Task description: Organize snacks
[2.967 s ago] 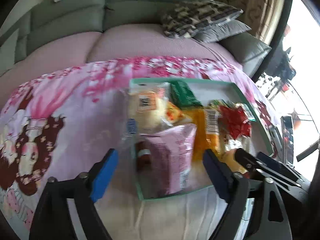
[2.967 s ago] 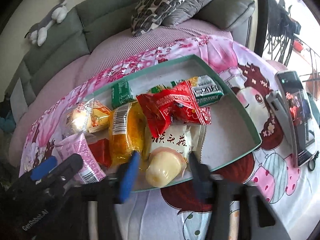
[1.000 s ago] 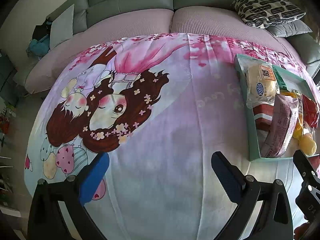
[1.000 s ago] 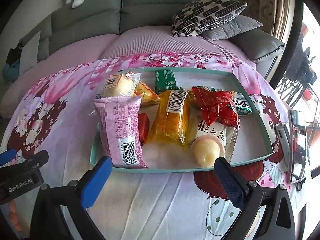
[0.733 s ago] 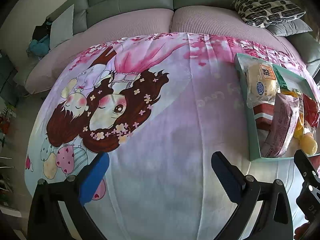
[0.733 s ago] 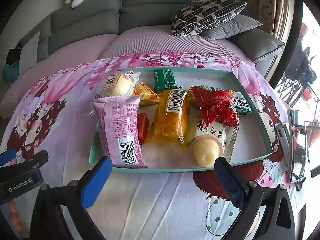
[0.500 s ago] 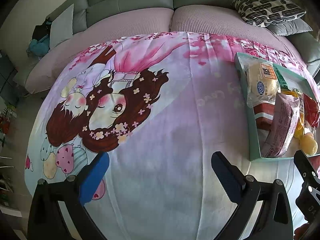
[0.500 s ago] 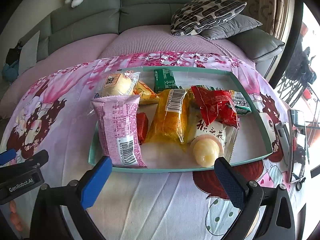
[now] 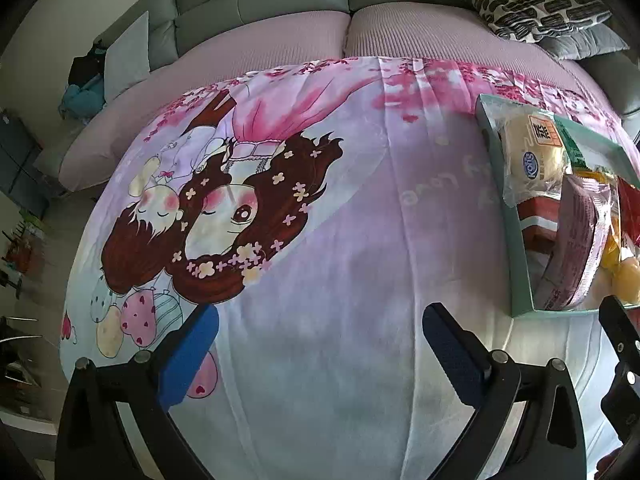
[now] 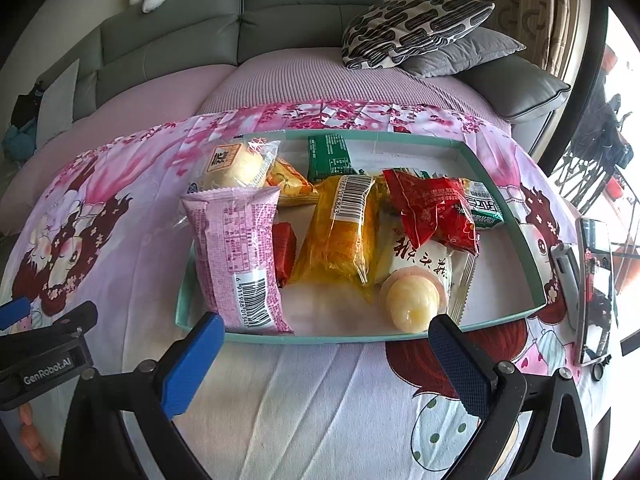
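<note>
While left sees cloth [image 9: 320, 260], right shows tray [image 10: 500, 204] whole.

Each hand-held gripper, left gripper [image 9: 320, 344] and right gripper [image 10: 326, 354], is a black angular frame with silver screw heads near the finger roots and two blue textured pads [image 10: 460, 364], and the left one's side carries white "GenRobot.AI" lettering [image 10: 47, 375].

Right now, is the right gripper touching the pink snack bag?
Apart. In the right wrist view, the right gripper is open over bare cloth, nearer than the tray, short of the pink snack bag.
</note>
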`<state>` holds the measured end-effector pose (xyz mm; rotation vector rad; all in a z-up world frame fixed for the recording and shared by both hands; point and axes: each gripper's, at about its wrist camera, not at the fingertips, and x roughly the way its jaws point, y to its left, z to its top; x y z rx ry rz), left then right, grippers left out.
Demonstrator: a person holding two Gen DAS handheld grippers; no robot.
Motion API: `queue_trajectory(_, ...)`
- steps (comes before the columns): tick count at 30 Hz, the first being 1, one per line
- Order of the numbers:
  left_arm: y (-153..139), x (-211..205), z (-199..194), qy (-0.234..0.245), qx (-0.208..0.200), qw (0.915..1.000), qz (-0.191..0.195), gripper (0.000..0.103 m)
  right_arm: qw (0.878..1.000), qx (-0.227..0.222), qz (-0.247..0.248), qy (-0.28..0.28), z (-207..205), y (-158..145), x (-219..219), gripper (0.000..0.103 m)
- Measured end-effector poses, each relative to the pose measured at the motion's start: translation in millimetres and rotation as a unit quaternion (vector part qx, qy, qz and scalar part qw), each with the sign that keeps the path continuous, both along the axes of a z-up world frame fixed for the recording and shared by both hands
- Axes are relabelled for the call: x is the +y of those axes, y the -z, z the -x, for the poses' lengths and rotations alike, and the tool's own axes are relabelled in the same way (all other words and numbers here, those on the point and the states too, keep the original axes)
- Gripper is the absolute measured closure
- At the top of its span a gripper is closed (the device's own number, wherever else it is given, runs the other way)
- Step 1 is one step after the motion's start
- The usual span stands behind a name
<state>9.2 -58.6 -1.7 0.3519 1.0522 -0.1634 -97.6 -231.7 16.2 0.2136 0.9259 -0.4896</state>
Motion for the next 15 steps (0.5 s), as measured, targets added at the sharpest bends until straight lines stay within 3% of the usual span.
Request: queue_trajectory(15, -0.9, 1.6, 1.1, 0.003, -0.003, 1.0000, 0.007, 0.001, 1.000, 0.002, 0.000, 0.001, 0.4, 1.1, -0.2, 0.000)
